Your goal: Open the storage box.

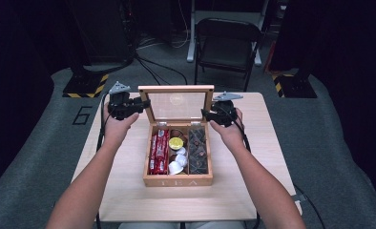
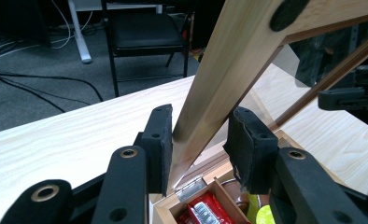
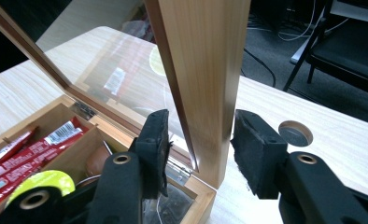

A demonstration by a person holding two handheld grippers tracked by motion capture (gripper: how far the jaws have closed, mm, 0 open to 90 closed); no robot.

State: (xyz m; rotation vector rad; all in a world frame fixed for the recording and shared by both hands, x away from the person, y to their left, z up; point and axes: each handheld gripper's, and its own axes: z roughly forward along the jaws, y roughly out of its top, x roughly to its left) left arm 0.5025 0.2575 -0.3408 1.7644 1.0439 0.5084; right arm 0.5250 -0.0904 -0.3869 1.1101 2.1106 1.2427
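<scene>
Pale, matt wood with fine straight grain on the tea box [image 1: 177, 181] and its lid frame [image 2: 229, 70], around a clear, glossy pane [image 3: 121, 70] throwing reflections; small bright metal hinges [image 2: 190, 187] at the back edge. Light wood-grain laminate, smooth and faintly sheened, on the table [image 1: 129, 191]; shiny red wrappers [image 3: 42, 144] and a glossy yellow-green foil lid [image 1: 176, 142] inside. Matt black plastic on the left gripper [image 2: 201, 140] and right gripper [image 3: 201, 144], with rough, frayed black foam pads [image 3: 254, 154] and brass-coloured rivets [image 2: 128, 152].
</scene>
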